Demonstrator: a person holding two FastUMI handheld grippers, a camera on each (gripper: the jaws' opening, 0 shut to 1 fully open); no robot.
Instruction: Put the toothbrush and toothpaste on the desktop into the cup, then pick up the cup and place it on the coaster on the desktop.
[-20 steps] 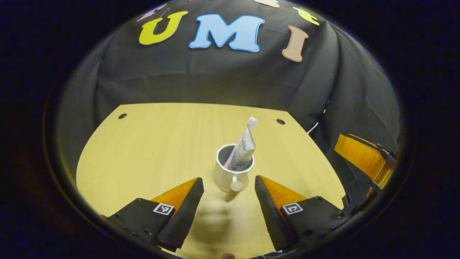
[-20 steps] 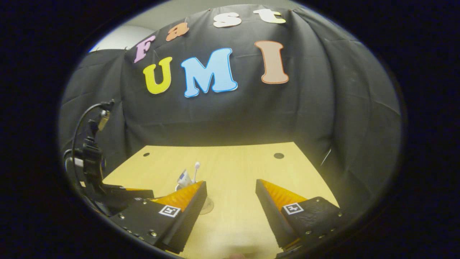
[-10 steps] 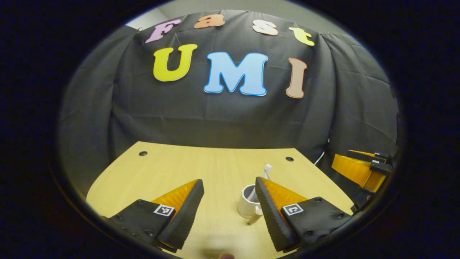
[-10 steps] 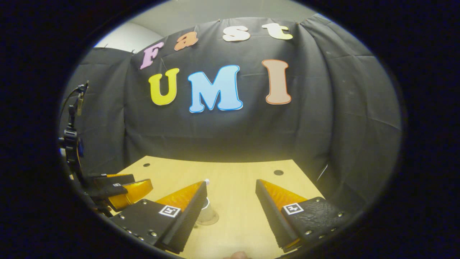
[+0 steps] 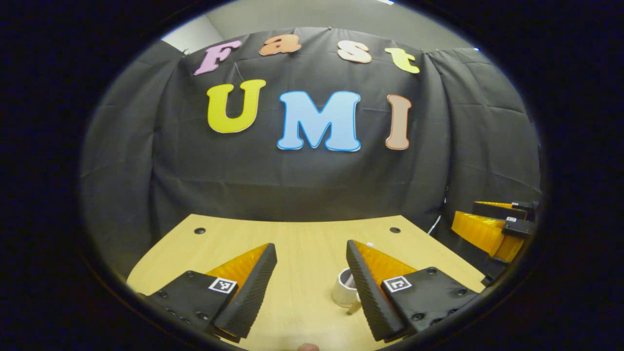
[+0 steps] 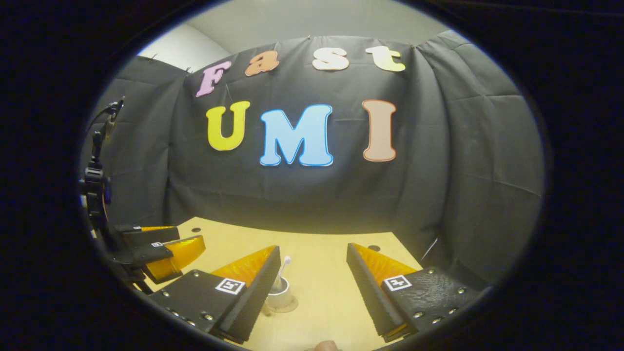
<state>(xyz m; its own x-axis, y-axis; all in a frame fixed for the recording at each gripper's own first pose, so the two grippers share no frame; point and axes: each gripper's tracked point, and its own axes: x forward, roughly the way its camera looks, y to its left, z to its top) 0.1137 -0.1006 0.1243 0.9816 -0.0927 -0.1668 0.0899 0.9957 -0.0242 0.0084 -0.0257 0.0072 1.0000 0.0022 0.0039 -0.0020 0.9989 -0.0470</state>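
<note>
A white cup (image 6: 282,296) stands upright on a round coaster (image 6: 290,307) on the wooden desktop (image 6: 319,278). A toothbrush (image 6: 285,265) sticks up out of it, head on top. In the right gripper view my right gripper (image 6: 313,246) is open and empty, and its left finger hides part of the cup. In the left gripper view the cup (image 5: 342,291) shows low down, half behind the right finger, with its handle (image 5: 354,307) towards me. My left gripper (image 5: 309,244) is open, holds nothing and is apart from the cup. The fingers hide the toothpaste.
The other gripper (image 5: 492,226) hangs past the desktop's right edge in the left gripper view. In the right gripper view the left gripper (image 6: 163,248) and its cable sit at the left. Two cable holes (image 5: 199,230) mark the desktop's back edge, with black cloth behind.
My left gripper has drawn back from the cup and tilted up, so the cup slid low and to the right in its view. The right gripper also tilted up.
</note>
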